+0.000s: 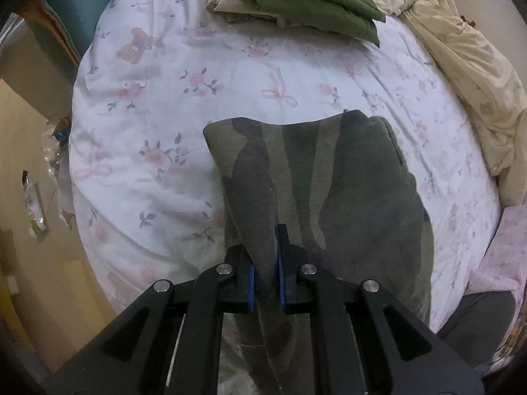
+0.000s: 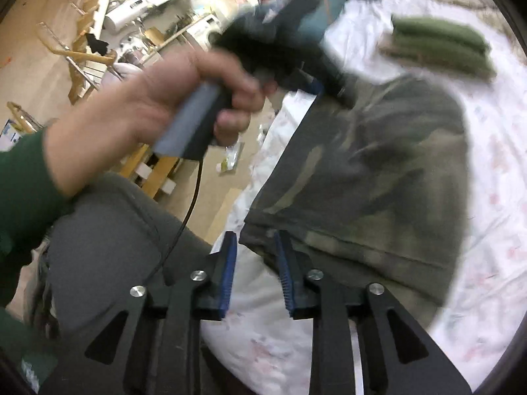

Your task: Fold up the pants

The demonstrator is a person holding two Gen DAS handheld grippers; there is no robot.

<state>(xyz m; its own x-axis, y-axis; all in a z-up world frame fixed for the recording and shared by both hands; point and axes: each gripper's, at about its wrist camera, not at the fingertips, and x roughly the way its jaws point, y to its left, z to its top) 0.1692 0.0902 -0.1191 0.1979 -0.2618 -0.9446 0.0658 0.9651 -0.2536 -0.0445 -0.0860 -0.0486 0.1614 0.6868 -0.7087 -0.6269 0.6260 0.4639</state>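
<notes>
Nearest, the left gripper (image 1: 265, 273) has its jaws pinching a gathered fold of the camouflage pants (image 1: 346, 177), which lie on the floral bed (image 1: 164, 98); the right gripper (image 2: 255, 273), jaws spread, sits at their near hem; soft, limp cloth, probably best taken by hems.

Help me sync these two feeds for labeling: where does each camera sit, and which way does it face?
Left wrist: on the left hand-held gripper, looking down its fingers over the camouflage pants on the floral bedsheet; jaws pinch the fabric.
Right wrist: on the right hand-held gripper, open at the pants' edge, facing the person's left hand and grey-clad leg.
Shared: pants, sheet, folded green stack.
</notes>
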